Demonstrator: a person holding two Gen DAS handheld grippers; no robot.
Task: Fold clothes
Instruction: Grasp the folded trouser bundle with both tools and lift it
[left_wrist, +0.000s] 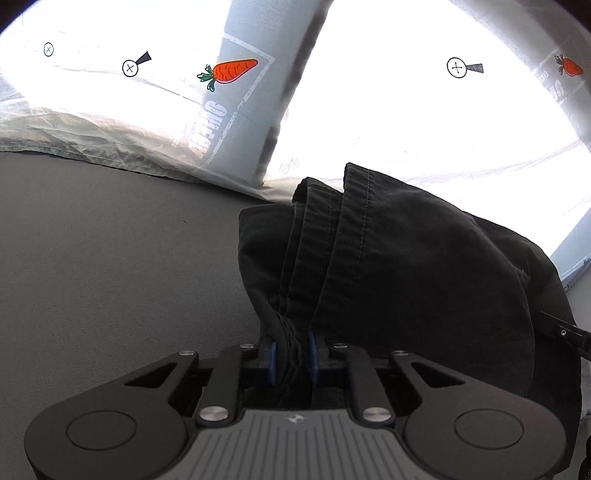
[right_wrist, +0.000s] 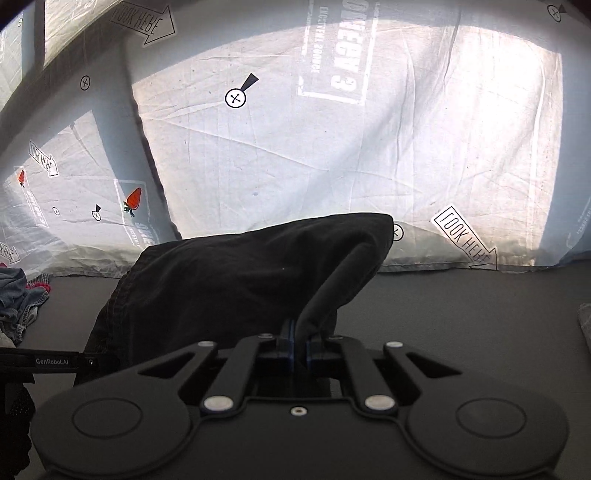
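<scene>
A: Garment (left_wrist: 406, 266) — black, stitched hems, bunched up. It hangs lifted between both tools, above the grey tabletop (left_wrist: 110, 258).

B: Left tool (left_wrist: 291, 356)?

A: Clamped on a gathered fold of the garment. Blue pads (left_wrist: 273, 358) press the cloth from both sides; the fabric rises up and away from them.

B: Right tool (right_wrist: 298, 347)?

A: Also clamped on the garment, on a thin edge. Pads almost together, cloth pinched between them. From there the fabric goes up and drapes off to the left in the right wrist view.

B: Does the garment touch the tabletop?

A: Can't tell, the lower edge is hidden behind the tools.

B: Background?

A: White sheet (right_wrist: 295, 166) behind the tabletop, creased, lit from behind, printed with cross marks, arrows reading "LOOK HERE" and a carrot (left_wrist: 231, 72). Very blown out in the left wrist view.

B: Other stuff?

A: Pile of clothes (right_wrist: 18, 302) at the far left of the right wrist view, blue denim with something red, on the tabletop, well apart from the garment. The other tool's black bar shows at the left edge there, labelled "GenRobot.AI".
</scene>
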